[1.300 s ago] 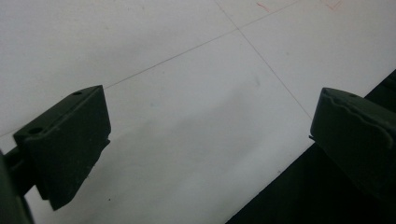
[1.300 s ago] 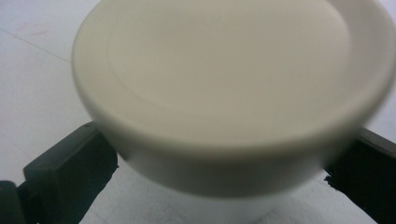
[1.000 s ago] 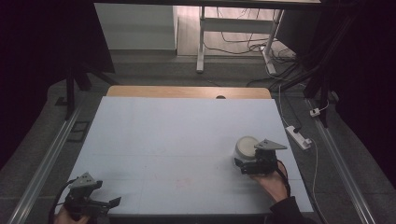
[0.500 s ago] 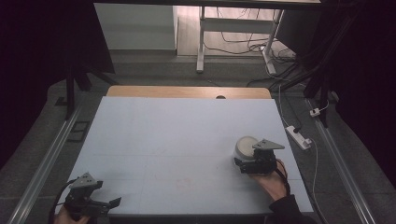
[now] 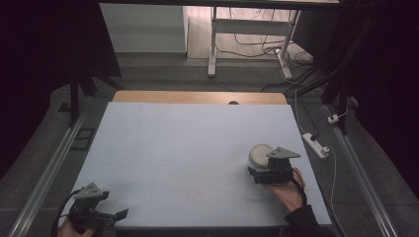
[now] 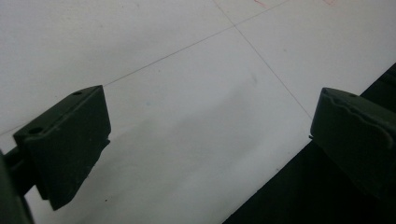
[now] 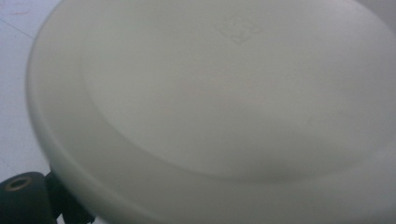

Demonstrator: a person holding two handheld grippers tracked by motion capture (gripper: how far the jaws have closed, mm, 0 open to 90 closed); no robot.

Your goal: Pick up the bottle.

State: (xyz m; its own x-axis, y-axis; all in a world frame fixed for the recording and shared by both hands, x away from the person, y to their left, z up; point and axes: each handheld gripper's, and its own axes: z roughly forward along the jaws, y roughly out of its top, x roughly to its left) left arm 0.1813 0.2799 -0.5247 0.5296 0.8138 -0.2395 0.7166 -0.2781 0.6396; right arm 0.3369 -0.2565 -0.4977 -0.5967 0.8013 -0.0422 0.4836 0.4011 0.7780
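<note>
A round white container with a lid (image 5: 258, 154) stands on the white table top (image 5: 188, 148) at the right. My right gripper (image 5: 262, 167) is right behind it, held in a person's hand (image 5: 285, 193). In the right gripper view the pale lid (image 7: 224, 93) is very close. One black jaw lies against the container's lower left side and the other jaw is hidden. My left gripper (image 5: 116, 215) rests at the table's near left corner. In the left gripper view it (image 6: 210, 135) stands open over bare table with nothing between its jaws.
The table's front edge runs just under the left gripper (image 6: 299, 154). A wooden strip (image 5: 197, 97) borders the far side. A white power strip (image 5: 316, 144) and cables lie on the floor at the right. Metal rails (image 5: 54, 163) flank the table.
</note>
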